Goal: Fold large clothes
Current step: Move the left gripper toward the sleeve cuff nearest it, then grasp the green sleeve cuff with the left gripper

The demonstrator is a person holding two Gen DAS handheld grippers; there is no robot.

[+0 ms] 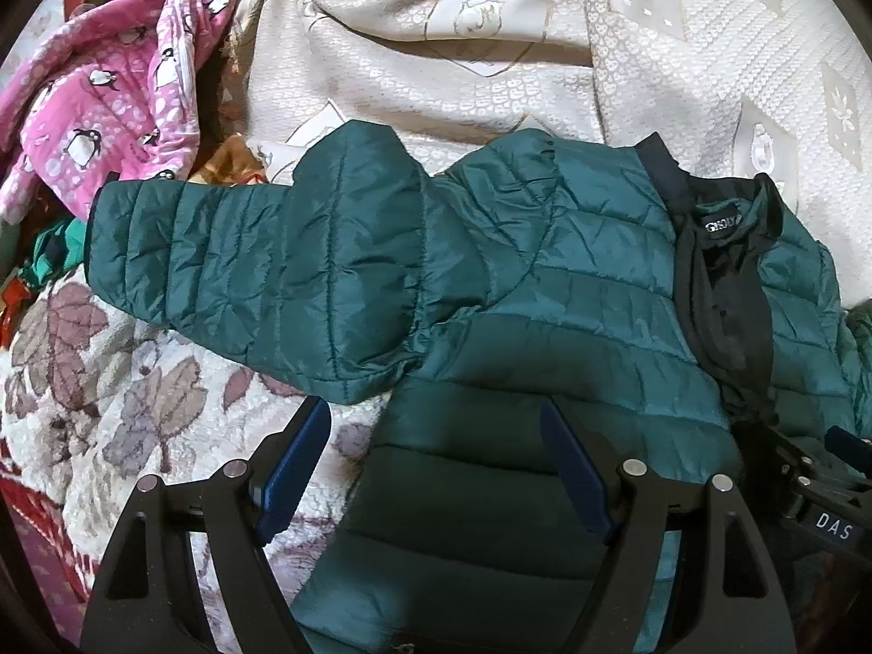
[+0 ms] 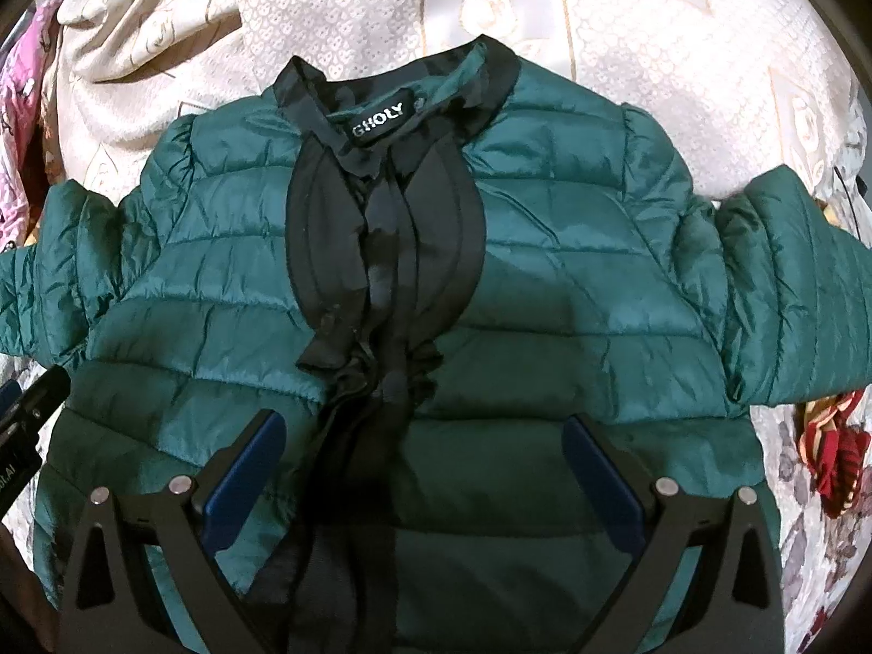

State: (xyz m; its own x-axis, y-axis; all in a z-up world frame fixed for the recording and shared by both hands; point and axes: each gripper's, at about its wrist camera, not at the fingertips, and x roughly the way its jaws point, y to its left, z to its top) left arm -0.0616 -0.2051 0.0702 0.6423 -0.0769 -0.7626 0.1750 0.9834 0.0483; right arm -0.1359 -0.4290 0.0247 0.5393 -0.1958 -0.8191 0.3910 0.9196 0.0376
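Observation:
A dark green quilted jacket (image 2: 572,283) lies flat and face up on the bed, collar away from me, with a black zip band (image 2: 387,250) down its middle. Both sleeves stretch out sideways; the left sleeve (image 1: 245,272) shows in the left wrist view, the right sleeve (image 2: 790,283) in the right wrist view. My left gripper (image 1: 436,425) is open and empty above the jacket's left side (image 1: 545,300), near the armpit. My right gripper (image 2: 425,436) is open and empty above the jacket's front, straddling the zip band. The other gripper's black body shows at each view's edge (image 1: 817,490) (image 2: 27,414).
A cream patterned bedspread (image 1: 490,54) lies beyond the jacket. A pink penguin-print garment (image 1: 109,87) is piled at the far left. A leaf-patterned blanket (image 1: 109,392) lies under the left sleeve. A red patterned cloth (image 2: 834,447) sits under the right sleeve.

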